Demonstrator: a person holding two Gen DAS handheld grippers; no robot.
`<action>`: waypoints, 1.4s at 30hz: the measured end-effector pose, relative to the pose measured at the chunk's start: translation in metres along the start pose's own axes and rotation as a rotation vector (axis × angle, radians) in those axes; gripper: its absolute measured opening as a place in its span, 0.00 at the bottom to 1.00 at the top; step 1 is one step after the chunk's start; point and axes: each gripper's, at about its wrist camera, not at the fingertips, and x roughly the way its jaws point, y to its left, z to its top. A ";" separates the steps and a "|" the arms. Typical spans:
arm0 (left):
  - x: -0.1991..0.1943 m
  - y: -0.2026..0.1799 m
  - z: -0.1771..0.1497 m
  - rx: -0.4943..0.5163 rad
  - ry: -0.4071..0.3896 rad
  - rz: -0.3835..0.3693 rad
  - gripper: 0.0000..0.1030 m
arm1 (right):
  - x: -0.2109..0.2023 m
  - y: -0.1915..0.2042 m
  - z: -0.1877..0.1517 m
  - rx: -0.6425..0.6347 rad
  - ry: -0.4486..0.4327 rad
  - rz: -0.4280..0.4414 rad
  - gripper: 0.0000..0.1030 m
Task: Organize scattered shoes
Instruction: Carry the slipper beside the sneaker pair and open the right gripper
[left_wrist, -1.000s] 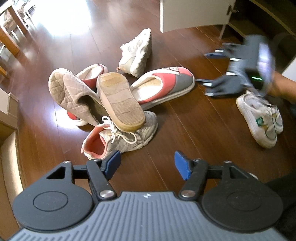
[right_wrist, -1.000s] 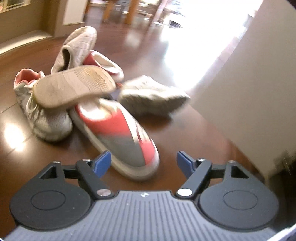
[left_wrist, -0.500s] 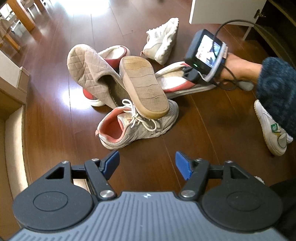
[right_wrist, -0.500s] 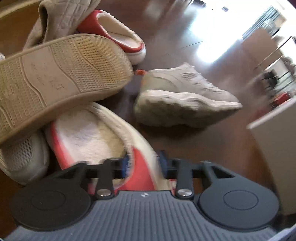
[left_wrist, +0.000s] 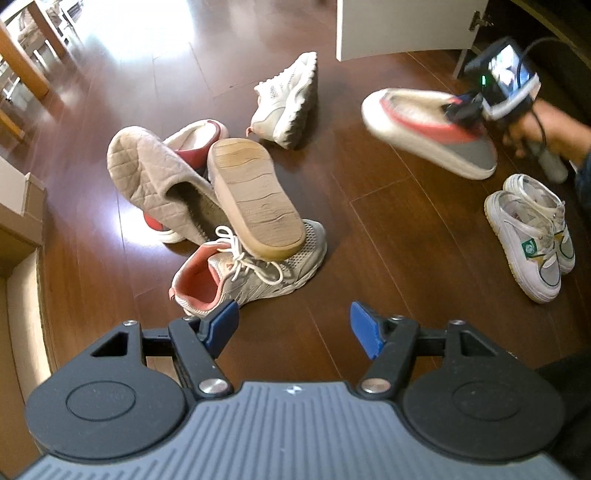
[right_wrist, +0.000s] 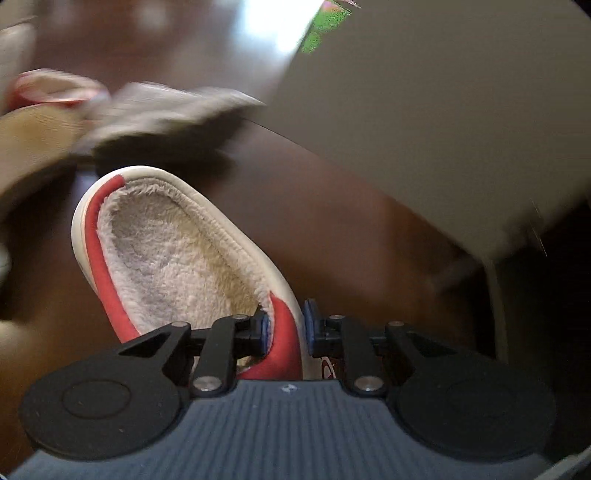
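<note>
Above the right side of the wooden floor, in the left wrist view, the right gripper carries a red and grey slipper clear of the shoe pile, while the left gripper hangs with fingers spread and empty. Close up in the right wrist view, the blue pads pinch the slipper's soft fleece-lined side wall by the toe cover; it looks light and floppy, so gripping the firmer rim seems wise.

Black tongs with blue pads, silver screws, ribbed grey housing, dark sleeve
</note>
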 end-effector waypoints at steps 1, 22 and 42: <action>0.003 -0.001 0.001 0.005 0.006 0.001 0.67 | 0.015 -0.020 0.000 0.087 0.047 -0.011 0.19; 0.051 -0.048 0.046 0.070 0.071 -0.068 0.67 | 0.038 -0.083 -0.088 -0.102 -0.168 0.355 0.98; 0.058 -0.054 0.057 0.068 0.082 -0.066 0.67 | 0.086 -0.111 -0.092 0.131 0.012 0.195 0.84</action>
